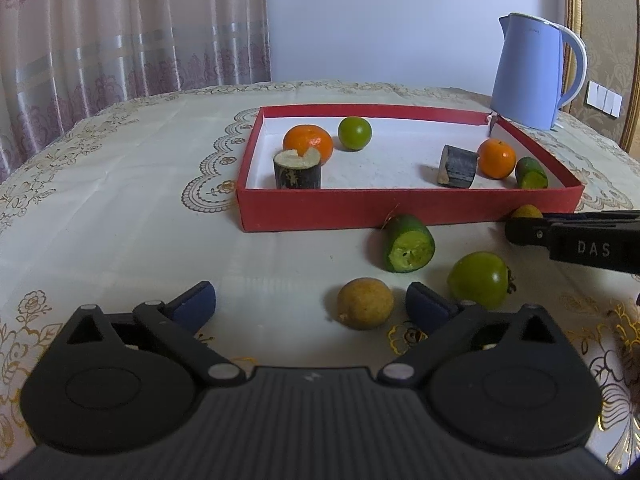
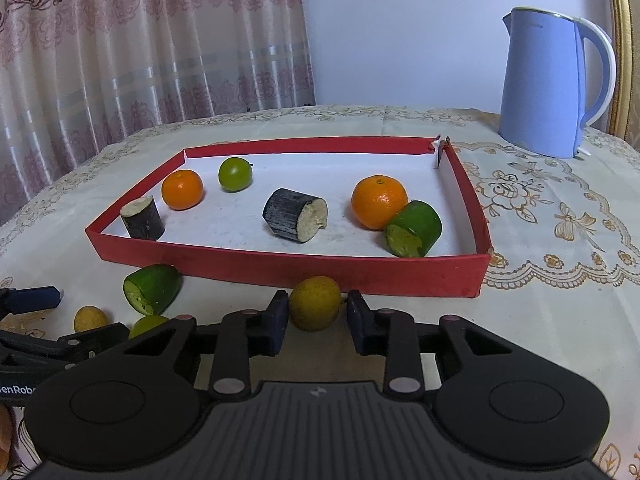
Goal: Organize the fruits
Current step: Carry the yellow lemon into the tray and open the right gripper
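Up close, our right gripper [image 2: 314, 316] has closed its blue pads on a small yellow-green citrus fruit [image 2: 315, 303], which sits on the tablecloth [image 2: 540, 320] just in front of the near wall of the red tray [image 2: 320, 270]. From the left wrist view, that same gripper reaches in from the right edge, its black body marked "DAS", with only the top of the fruit showing behind its tip. Our left gripper [image 1: 310, 300] stands wide open and holds nothing; a tan, rough-skinned round fruit [image 1: 364, 303] lies on the cloth between its fingers, nearer the right pad and apart from both. Just beyond that right pad rests a glossy green persimmon [image 1: 479, 279], and a cut cucumber piece [image 1: 409, 243] lies between it and the tray, its pale, seeded face turned towards us. Inside the white-floored tray we see a large mandarin [image 1: 308, 143] touching an upright dark sugarcane stub [image 1: 297, 170], a round green fruit [image 1: 354, 132] just beside them, a second sugarcane stub [image 1: 458, 166] lying on its side, a smaller mandarin [image 1: 496, 158] next to it, and another cucumber piece [image 1: 531, 173] leaning against that mandarin at the right wall. A pale blue electric kettle [image 1: 528, 76] stands behind the tray's torn far corner.
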Demonstrator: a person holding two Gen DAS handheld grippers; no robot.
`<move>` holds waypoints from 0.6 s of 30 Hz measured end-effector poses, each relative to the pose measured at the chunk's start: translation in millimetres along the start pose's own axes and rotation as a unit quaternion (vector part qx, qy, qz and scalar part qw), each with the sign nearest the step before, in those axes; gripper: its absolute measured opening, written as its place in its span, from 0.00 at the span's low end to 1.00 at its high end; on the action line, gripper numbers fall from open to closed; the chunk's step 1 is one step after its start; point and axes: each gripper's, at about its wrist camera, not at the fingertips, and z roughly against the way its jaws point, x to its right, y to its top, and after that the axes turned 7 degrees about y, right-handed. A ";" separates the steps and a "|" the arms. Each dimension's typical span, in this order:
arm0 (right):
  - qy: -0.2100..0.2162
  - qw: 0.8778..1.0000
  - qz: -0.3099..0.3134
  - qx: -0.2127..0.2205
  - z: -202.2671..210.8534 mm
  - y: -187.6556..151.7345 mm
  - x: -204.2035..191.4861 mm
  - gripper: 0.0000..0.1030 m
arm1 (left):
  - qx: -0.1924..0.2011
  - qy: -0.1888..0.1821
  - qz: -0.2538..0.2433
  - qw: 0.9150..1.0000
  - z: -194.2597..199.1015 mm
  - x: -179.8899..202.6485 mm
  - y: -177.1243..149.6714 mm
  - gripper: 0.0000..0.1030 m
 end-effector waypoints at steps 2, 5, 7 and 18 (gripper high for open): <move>-0.002 1.000 0.001 0.000 0.1 0.0 0.0 0.30 | -0.001 0.001 0.000 1.000 -0.4 -0.1 0.2 1.00; -0.013 1.000 0.000 0.002 1.2 -0.2 0.4 0.30 | -0.001 0.002 0.000 1.000 -0.5 0.6 0.2 1.00; -0.017 1.000 0.002 0.002 2.1 -0.9 -0.2 0.30 | -0.001 0.001 0.000 1.000 -0.4 0.7 0.2 1.00; -0.028 0.999 0.013 0.008 16.2 -1.1 -5.5 0.30 | -0.002 0.001 0.000 1.000 -0.7 0.8 0.3 1.00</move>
